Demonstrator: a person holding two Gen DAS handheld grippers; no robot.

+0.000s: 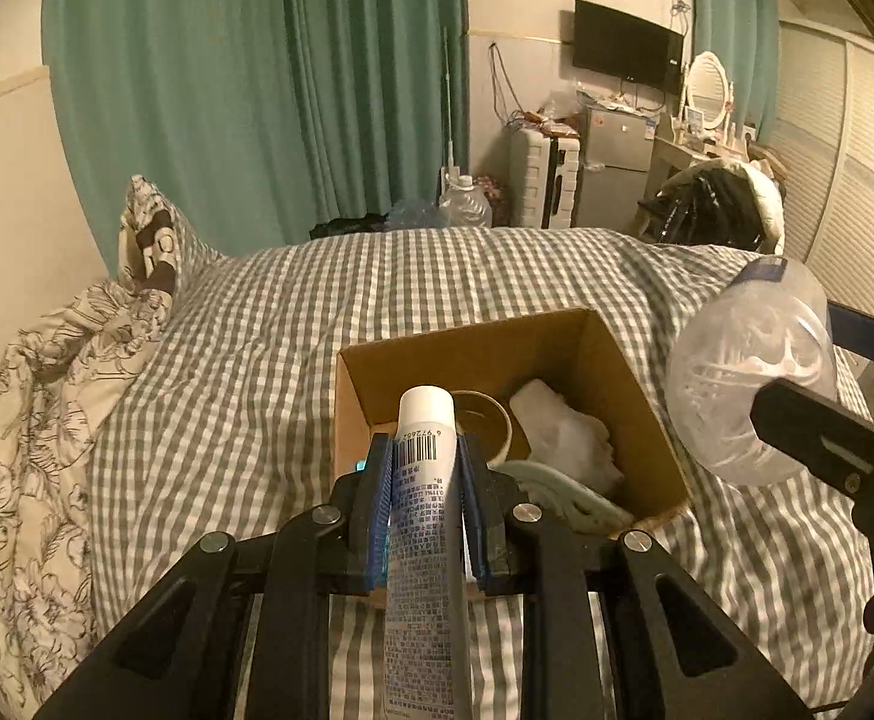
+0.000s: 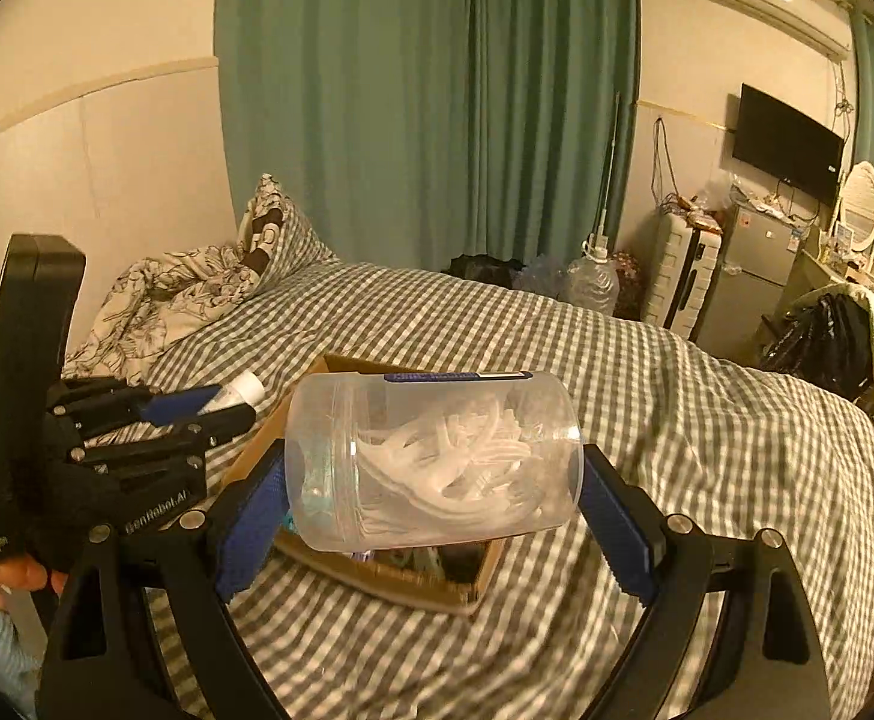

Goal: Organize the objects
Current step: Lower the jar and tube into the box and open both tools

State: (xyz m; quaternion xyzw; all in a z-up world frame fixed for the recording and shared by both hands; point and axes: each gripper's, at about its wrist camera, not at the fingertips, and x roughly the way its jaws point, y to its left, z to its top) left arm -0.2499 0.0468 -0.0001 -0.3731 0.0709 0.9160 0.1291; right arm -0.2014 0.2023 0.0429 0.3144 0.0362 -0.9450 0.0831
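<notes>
The left gripper [image 1: 424, 468] was seen clamped on a white tube [image 1: 422, 516], capped end pointing ahead over the near edge of the cardboard box [image 1: 629, 372], which sat just ahead on the checked bedspread [image 1: 245, 360]. To its right, the right gripper [image 2: 434, 501] was closed around a clear plastic jar [image 2: 431, 456], held sideways above the box, white pieces visible inside.

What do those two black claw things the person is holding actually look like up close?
Both the left gripper and the right gripper are matte black plastic frames with triangular cut-outs and silver round bolts. Their fingers carry ribbed blue pads. White "GenRobot.AI" lettering marks the left one's side. A bare hand and a pale blue sleeve show behind it. No cables show.
</notes>
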